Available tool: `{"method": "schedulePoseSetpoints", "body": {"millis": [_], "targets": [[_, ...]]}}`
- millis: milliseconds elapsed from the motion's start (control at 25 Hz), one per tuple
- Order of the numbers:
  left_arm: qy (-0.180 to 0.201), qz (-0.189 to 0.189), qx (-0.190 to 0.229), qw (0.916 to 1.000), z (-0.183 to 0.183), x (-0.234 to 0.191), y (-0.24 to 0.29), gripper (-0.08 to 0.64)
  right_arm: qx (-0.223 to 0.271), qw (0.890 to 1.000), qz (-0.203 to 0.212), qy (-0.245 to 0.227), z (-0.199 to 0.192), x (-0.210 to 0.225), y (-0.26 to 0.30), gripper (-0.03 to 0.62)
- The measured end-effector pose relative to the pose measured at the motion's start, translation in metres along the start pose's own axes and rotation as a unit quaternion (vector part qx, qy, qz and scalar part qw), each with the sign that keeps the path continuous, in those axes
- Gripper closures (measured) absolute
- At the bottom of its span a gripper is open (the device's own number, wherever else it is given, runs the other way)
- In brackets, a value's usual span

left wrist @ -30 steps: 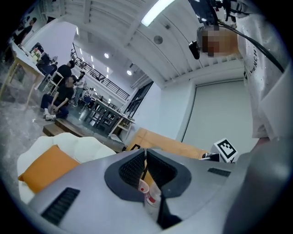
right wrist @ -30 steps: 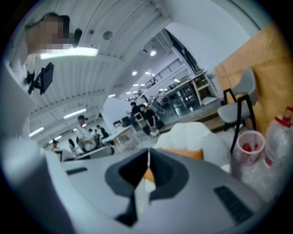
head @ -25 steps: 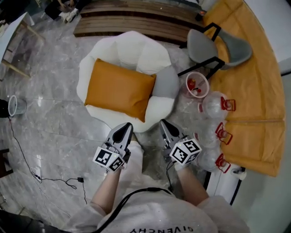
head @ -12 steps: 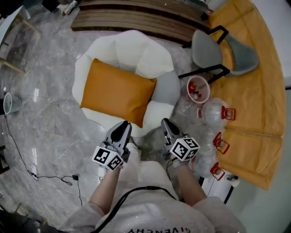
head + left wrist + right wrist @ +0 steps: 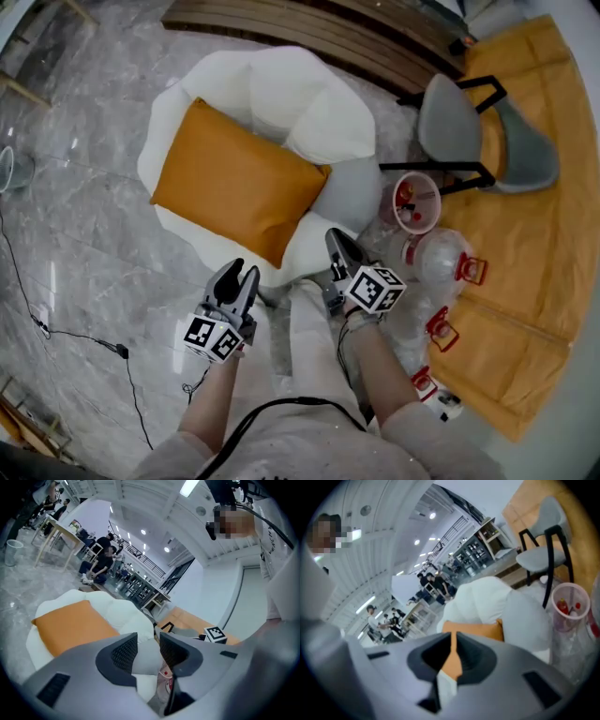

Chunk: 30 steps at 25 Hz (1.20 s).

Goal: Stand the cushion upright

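An orange cushion (image 5: 234,183) lies flat on the seat of a puffy white armchair (image 5: 281,94). My left gripper (image 5: 238,275) hovers just off the chair's near edge, below the cushion's near corner. Its jaws are opening, with nothing between them. My right gripper (image 5: 335,239) is shut and empty, close to the chair's near right edge beside the cushion's corner. In the left gripper view the cushion (image 5: 70,625) lies to the left beyond the parted gripper (image 5: 146,646). In the right gripper view the cushion (image 5: 476,630) shows just past the shut gripper (image 5: 453,641).
A grey chair with a black frame (image 5: 459,131) stands at the right. Next to it are a clear bin with red items (image 5: 414,202) and several clear containers with red latches (image 5: 441,258), beside an orange mat (image 5: 525,234). A cable (image 5: 122,352) runs over the marble floor.
Both grippers have sunk lower in front of the chair. The left gripper's jaws have parted. The right gripper has stayed shut and moved closer to the chair's edge.
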State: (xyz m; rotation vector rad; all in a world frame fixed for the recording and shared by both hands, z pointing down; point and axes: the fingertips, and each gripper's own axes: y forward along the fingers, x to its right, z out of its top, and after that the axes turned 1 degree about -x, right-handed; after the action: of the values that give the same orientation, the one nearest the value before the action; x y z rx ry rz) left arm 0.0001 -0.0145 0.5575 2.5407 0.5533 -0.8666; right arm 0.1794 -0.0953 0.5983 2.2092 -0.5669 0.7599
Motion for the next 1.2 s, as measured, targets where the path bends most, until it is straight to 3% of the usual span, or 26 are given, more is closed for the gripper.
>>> {"method": "schedulePoseSetpoints", "body": {"millis": [160,280,480,640,960,1200], "targets": [[-0.020,0.050,-0.011,0.9985,-0.054,-0.026,0.011,0.386,-0.038,0.999,0.000,-0.018,-0.001,0.034,0.029,0.571],[-0.035,0.084,-0.048,0.9947,-0.112,-0.047,0.021,0.356,-0.057,0.998,-0.001,-0.025,-0.006,0.054,0.043,0.569],[-0.115,0.131,-0.079,0.9815,-0.199,-0.082,0.033,0.303,-0.050,0.999,0.010,0.001,-0.012,0.082,0.058,0.569],[-0.152,0.167,-0.094,0.9697,-0.251,-0.106,0.033,0.278,-0.064,0.998,0.024,0.007,-0.035,0.101,0.065,0.569],[-0.211,0.193,-0.111,0.9517,-0.316,-0.151,0.061,0.259,-0.062,0.997,0.049,0.017,-0.057,0.121,0.081,0.569],[-0.194,0.189,-0.128,0.9541,-0.336,-0.163,0.085,0.259,-0.046,0.999,0.025,0.006,-0.051,0.141,0.092,0.559]]}}
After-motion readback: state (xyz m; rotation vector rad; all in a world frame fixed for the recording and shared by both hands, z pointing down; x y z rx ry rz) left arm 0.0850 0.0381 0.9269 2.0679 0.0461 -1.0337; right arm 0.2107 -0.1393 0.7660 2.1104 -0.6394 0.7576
